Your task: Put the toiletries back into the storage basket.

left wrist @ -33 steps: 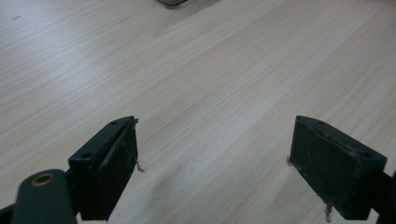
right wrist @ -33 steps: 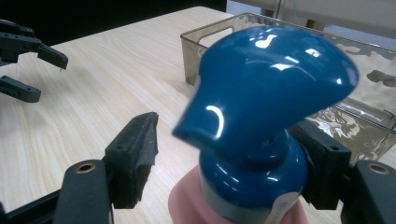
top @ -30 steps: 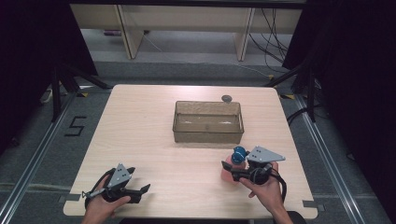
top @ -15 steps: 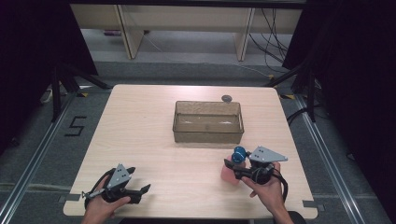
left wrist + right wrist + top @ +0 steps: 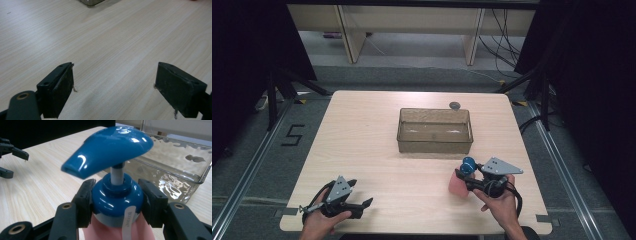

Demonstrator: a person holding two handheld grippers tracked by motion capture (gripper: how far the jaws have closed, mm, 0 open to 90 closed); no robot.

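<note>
Right hand-held gripper (image 5: 115, 202), jaws just closing, clamps the blue collar of the pink pump bottle (image 5: 113, 195), seemingly upright on the desk (image 5: 377, 150), at 5 o'clock from the clear tub (image 5: 435, 131). Left hand-held gripper (image 5: 113, 86) gapes empty.

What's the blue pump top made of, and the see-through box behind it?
The blue pump top looks like hard glossy plastic: bright highlights shine on its smooth curves. The see-through box seems clear plastic, perhaps glass; its walls look rippled and glinting, and the table shows through.
</note>
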